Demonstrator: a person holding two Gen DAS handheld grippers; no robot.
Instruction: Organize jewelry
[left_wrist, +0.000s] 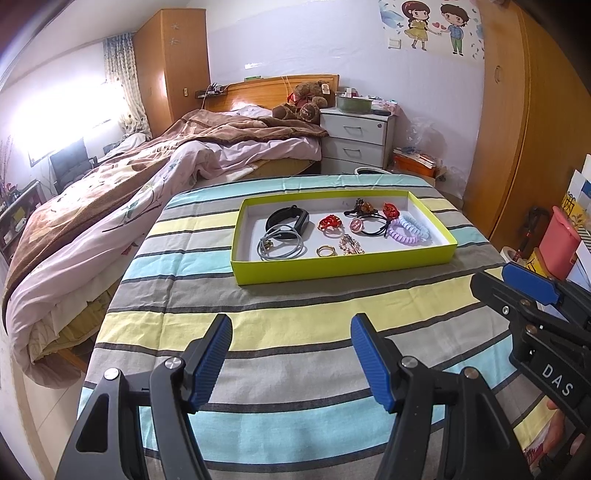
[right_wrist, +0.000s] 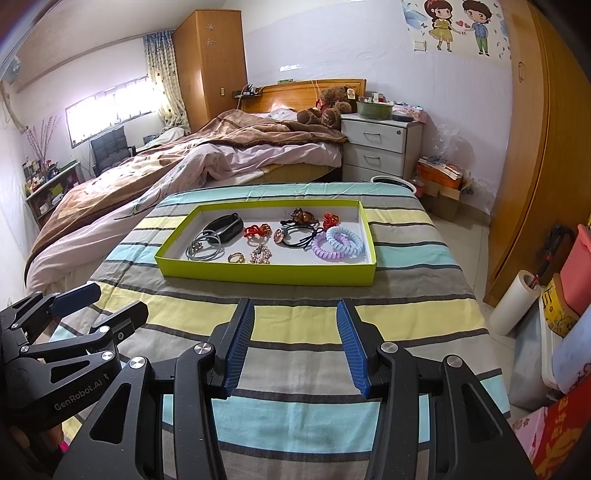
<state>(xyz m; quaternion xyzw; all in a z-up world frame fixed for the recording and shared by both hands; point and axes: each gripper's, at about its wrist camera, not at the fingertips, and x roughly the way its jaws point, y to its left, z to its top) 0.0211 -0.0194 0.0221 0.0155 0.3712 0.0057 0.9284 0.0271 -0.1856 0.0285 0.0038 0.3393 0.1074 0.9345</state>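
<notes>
The bottom edge of the left wrist view is cutting off the left tongs (left_wrist: 291, 363) behind their finger links, and that view's right edge is cropping the right tongs (left_wrist: 532, 286), so one blue pad alone is showing. In the right wrist view the left edge is cutting off the left tongs (right_wrist: 86, 308). Inside the green tray (right_wrist: 258, 275), the gold ring (right_wrist: 236, 257) and the beaded clip (right_wrist: 261, 254) beside it are staying too small to make out in detail. Beyond the tray, the striped cloth (right_wrist: 295, 332) is hiding the tabletop entirely. A fingertip (left_wrist: 553, 406) is peeking out at the right edge.
</notes>
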